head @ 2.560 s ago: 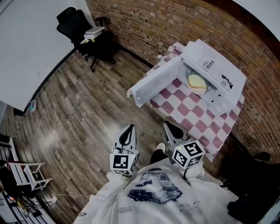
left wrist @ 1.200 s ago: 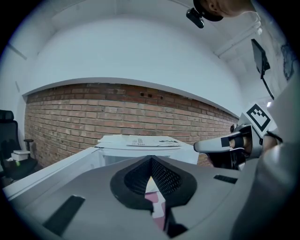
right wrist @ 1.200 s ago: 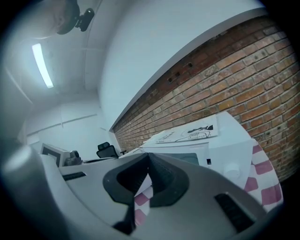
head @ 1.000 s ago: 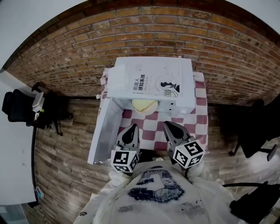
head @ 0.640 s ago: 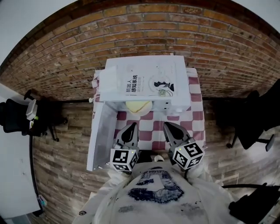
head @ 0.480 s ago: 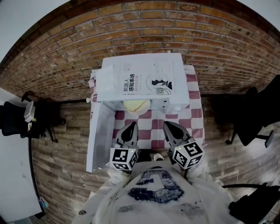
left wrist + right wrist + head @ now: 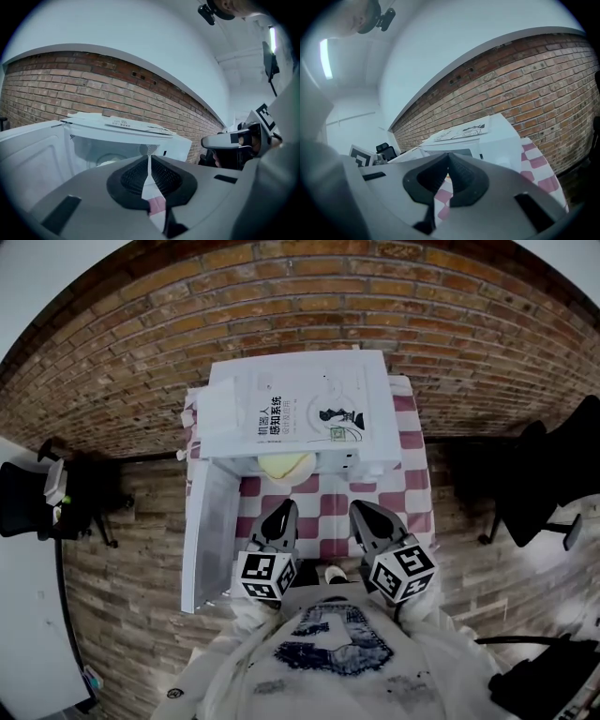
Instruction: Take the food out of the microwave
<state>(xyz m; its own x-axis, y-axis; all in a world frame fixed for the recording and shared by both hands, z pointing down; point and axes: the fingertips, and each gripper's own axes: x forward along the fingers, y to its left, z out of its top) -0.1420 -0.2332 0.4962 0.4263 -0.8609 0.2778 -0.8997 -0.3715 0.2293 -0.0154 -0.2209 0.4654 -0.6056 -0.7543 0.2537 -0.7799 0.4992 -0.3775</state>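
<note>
A white microwave stands on a table with a pink-and-white check cloth, against the brick wall. Its door hangs open to the left. Inside lies pale yellow food on a plate. Both grippers hover side by side over the table's near edge, short of the opening. My left gripper is shut and empty, and my right gripper is also shut and empty. The left gripper view looks past its jaw tips into the cavity, where the plate shows. In the right gripper view the microwave sits ahead.
A brick wall runs behind the table. Black office chairs stand at the left and the right. Wooden floor surrounds the table. The open door juts out on the left side of the approach.
The person has turned from the open floor to face the microwave, which now lies straight ahead and nearer. Both grippers have stayed shut and side by side.
</note>
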